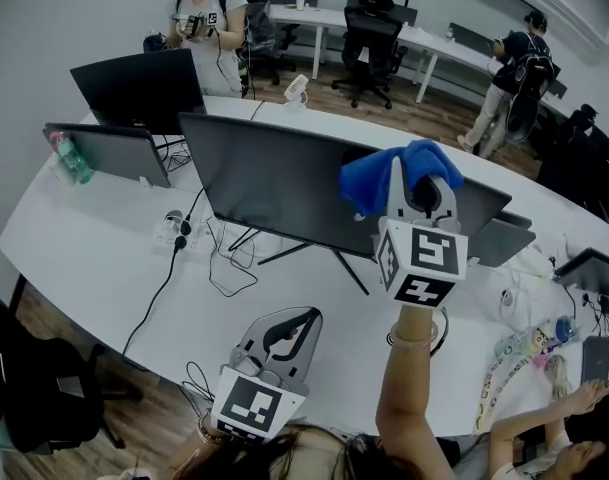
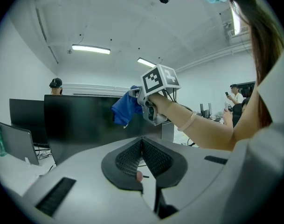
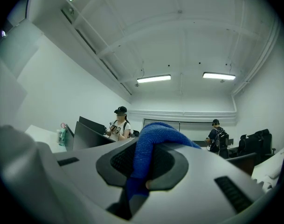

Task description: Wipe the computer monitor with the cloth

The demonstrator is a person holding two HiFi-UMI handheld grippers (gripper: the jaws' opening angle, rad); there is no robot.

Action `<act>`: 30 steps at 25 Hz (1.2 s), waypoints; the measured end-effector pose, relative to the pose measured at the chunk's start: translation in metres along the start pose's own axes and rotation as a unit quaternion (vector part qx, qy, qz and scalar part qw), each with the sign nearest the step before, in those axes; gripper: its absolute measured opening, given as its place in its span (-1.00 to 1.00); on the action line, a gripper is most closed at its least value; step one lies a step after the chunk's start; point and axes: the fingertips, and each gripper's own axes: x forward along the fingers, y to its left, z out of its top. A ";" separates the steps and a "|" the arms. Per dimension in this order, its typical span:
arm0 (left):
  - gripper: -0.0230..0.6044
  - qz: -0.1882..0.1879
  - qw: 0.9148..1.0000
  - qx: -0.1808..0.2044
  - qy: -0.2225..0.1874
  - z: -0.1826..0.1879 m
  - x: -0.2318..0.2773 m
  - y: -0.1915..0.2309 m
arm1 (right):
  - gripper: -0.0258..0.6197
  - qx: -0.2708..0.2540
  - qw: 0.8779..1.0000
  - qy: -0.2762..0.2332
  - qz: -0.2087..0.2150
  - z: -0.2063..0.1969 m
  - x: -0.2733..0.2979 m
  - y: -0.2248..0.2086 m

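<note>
A wide dark computer monitor [image 1: 284,183] stands on the white table [image 1: 104,258], its screen facing me. My right gripper [image 1: 416,180] is raised at the monitor's upper right edge, shut on a blue cloth [image 1: 384,173] that bunches over the top of the screen. In the right gripper view the blue cloth [image 3: 153,153] drapes over the closed jaws. My left gripper [image 1: 289,333] hangs low near the table's front edge, shut and empty. The left gripper view shows the monitor [image 2: 81,125], the blue cloth [image 2: 125,108] and the right gripper [image 2: 142,96] above its own jaws.
Two more monitors [image 1: 139,88] stand at the back left beside a green bottle [image 1: 72,158]. A power strip [image 1: 174,233] and cables lie under the monitor. A person [image 1: 209,23] stands behind the table; another person's hand [image 1: 584,398] rests at the right.
</note>
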 end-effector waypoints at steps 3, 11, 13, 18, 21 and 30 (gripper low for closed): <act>-0.90 0.000 1.000 0.002 0.000 0.000 0.002 -0.004 | -0.73 0.003 1.000 0.001 -0.001 -0.002 0.000 -0.005; -0.90 -0.006 1.000 0.004 0.000 0.002 0.008 -0.015 | -0.74 0.004 1.000 0.004 -0.003 -0.006 -0.005 -0.016; -0.90 -0.007 1.000 0.005 0.000 0.003 0.010 -0.017 | -0.74 0.005 1.000 0.005 -0.005 -0.006 -0.006 -0.020; -0.90 -0.012 1.000 0.009 0.000 0.005 0.015 -0.024 | -0.74 0.009 1.000 0.007 -0.007 -0.007 -0.010 -0.031; -0.90 -0.014 1.000 0.010 0.000 0.005 0.017 -0.028 | -0.74 0.007 1.000 0.008 -0.008 -0.008 -0.012 -0.035; -0.90 -0.023 1.000 0.017 0.002 0.007 0.026 -0.041 | -0.74 0.008 1.000 0.008 -0.019 -0.010 -0.020 -0.056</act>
